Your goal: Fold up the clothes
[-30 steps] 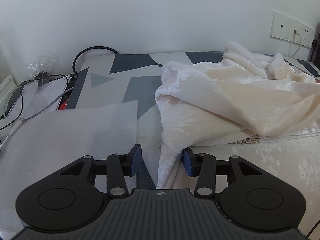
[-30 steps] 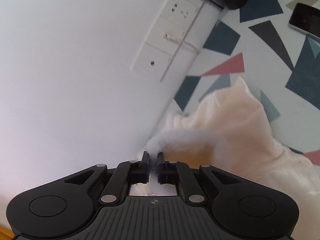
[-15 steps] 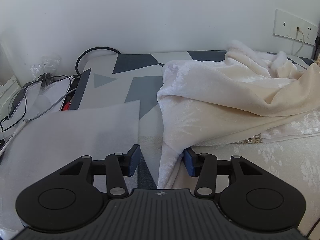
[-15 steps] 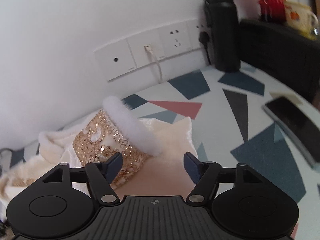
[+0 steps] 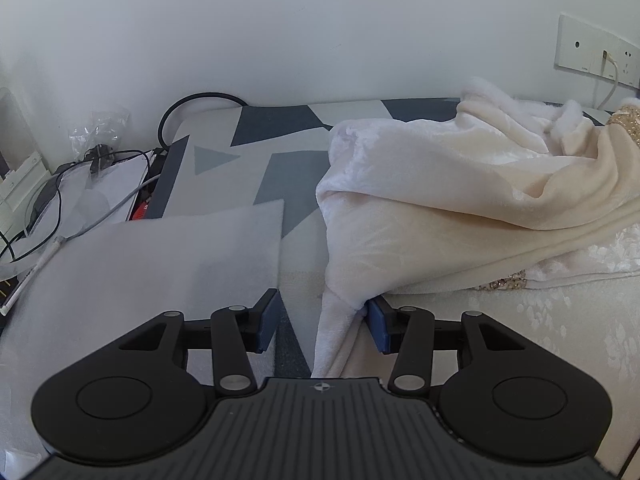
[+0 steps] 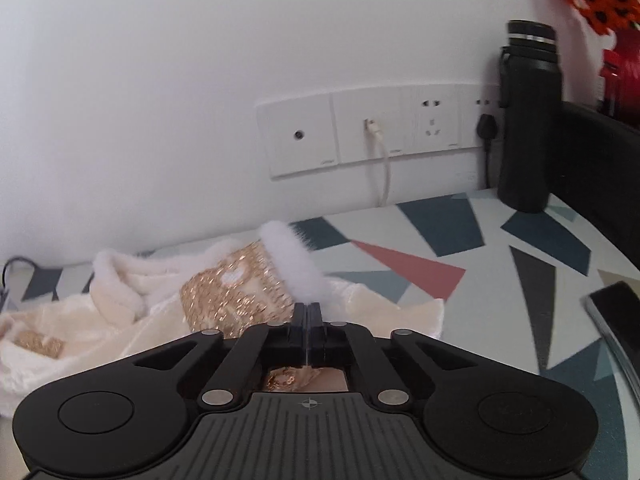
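A cream velvet garment [image 5: 440,208] lies bunched on the patterned table [image 5: 256,148]. My left gripper [image 5: 322,320] is open at the garment's near corner. That corner hangs between the fingers and touches the right pad [image 5: 378,324]. In the right wrist view the garment [image 6: 120,312] ends in a gold sequinned cuff [image 6: 232,296] with white fur trim [image 6: 292,264]. My right gripper [image 6: 307,314] is shut on the cuff where the trim meets the fingertips. Sequinned fabric shows beneath the jaws.
A white foam sheet [image 5: 160,264] lies left of the garment, with cables [image 5: 60,184] and a plastic bag beyond it. Wall sockets [image 6: 380,132] with a white cable sit behind the table [image 6: 460,240]. A black bottle [image 6: 528,120] and a phone [image 6: 616,320] are at the right.
The right gripper was shut, opened around the sequinned cuff half a second ago, and is now shut on it. The left gripper stayed open and hardly moved.
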Tool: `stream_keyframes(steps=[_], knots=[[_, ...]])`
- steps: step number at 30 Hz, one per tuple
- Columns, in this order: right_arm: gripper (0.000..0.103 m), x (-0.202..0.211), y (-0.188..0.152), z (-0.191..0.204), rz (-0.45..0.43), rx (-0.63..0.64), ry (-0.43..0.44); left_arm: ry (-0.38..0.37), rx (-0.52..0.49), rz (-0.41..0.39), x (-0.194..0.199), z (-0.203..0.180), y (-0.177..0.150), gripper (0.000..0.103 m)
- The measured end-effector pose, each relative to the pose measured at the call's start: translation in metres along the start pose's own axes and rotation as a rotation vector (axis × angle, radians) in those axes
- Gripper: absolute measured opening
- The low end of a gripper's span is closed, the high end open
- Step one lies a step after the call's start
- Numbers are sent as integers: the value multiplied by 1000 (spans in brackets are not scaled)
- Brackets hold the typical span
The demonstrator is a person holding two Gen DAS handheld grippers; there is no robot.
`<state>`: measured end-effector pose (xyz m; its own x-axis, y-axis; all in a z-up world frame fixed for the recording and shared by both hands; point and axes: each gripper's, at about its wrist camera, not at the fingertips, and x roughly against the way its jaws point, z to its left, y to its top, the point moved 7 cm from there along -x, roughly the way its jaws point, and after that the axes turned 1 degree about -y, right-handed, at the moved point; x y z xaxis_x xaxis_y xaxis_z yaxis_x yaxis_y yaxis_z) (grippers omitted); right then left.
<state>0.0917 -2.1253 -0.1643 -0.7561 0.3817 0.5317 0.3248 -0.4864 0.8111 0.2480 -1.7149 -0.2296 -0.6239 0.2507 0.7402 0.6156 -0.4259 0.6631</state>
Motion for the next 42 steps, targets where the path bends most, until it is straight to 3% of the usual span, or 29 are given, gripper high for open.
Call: stream_keyframes(steps=[2,6,8,13,15,16,17,19,21,22,30,31,33,36,42], knots=[[0,30,22,-15,-80,-114,5,-14,-12,-1,-1,2,1,48],[2,26,12,-38,22,-260,28,-24,-25,-5,-2,4,2,53],[22,23,6,-49,82,-330,40,-17,-35,-7,-2,3,2,53],[33,-14,-38,-40,223,-449,74,-3,-37,-4,-1,1,2,53],[42,-29,-46,-34,235,-473,64,-4,-33,-2,-1,2,1,53],[53,-37,-49,-30,241,-485,59,-3,-37,-3,-1,2,1,53],[58,-41,-50,-27,236,-499,57,-1,-40,-3,-1,2,1,53],[60,-47,-46,-22,224,-519,49,3,-39,-5,-1,2,1,54],[20,-48,-39,-15,240,-480,44,6,-34,-4,-1,2,1,54],[12,-48,-36,-11,249,-458,42,7,-32,-3,0,2,1,54],[9,69,56,5,-134,-498,168,-30,-102,-19,2,-3,1,60],[9,77,52,0,-136,-499,141,-32,-117,-19,2,-6,1,60],[9,70,31,-12,-53,-499,50,-34,-130,-27,1,-7,0,55],[9,64,13,-23,14,-510,-2,-66,-107,-13,0,-4,2,51],[9,51,-18,-42,133,-525,-97,-57,-141,-13,1,-7,2,50]])
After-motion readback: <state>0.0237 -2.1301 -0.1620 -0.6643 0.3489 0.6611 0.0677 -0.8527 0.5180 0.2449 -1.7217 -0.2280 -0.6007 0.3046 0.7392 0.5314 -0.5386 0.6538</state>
